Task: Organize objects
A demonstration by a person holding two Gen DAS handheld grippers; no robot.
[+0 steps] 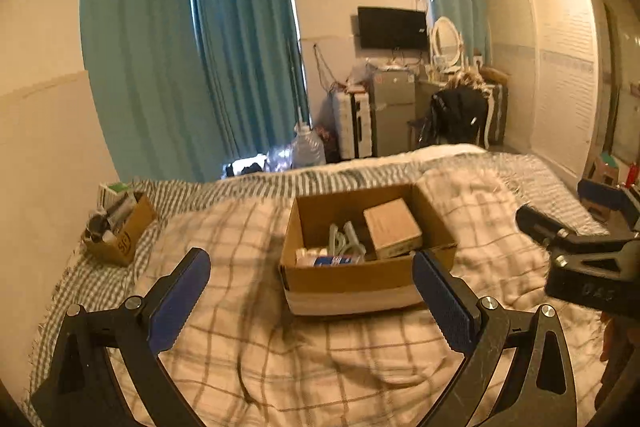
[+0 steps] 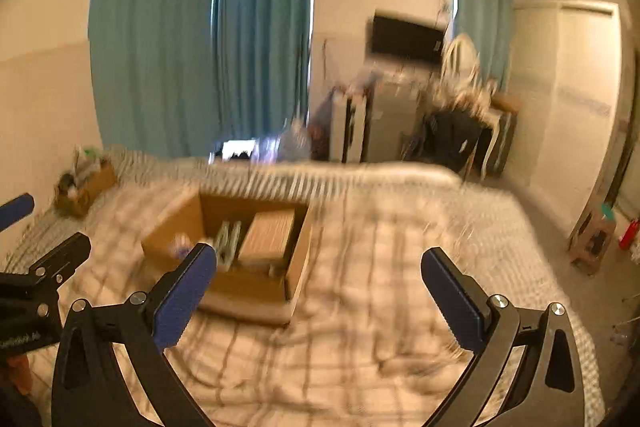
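An open cardboard box (image 1: pixel 360 277) sits on the checked bed cover; it also shows, blurred, in the right wrist view (image 2: pixel 248 291). Inside lie a small brown carton (image 1: pixel 392 227), pale cables (image 1: pixel 346 239) and a blue-and-white packet (image 1: pixel 332 261). My left gripper (image 1: pixel 312 279) is open and empty, just in front of the box, its right finger (image 1: pixel 444 303) near the box's front right corner. My right gripper (image 2: pixel 320 279) is open and empty, to the right of the box; it shows at the right edge of the left wrist view (image 1: pixel 592 251).
A second small cardboard box (image 1: pixel 120 227) full of items stands at the bed's far left by the wall (image 2: pixel 84 187). Beyond the bed are teal curtains (image 1: pixel 192 59), a water jug (image 1: pixel 308 147), suitcases, a desk and chair (image 1: pixel 460 115), and a stool (image 2: pixel 592 239) on the right.
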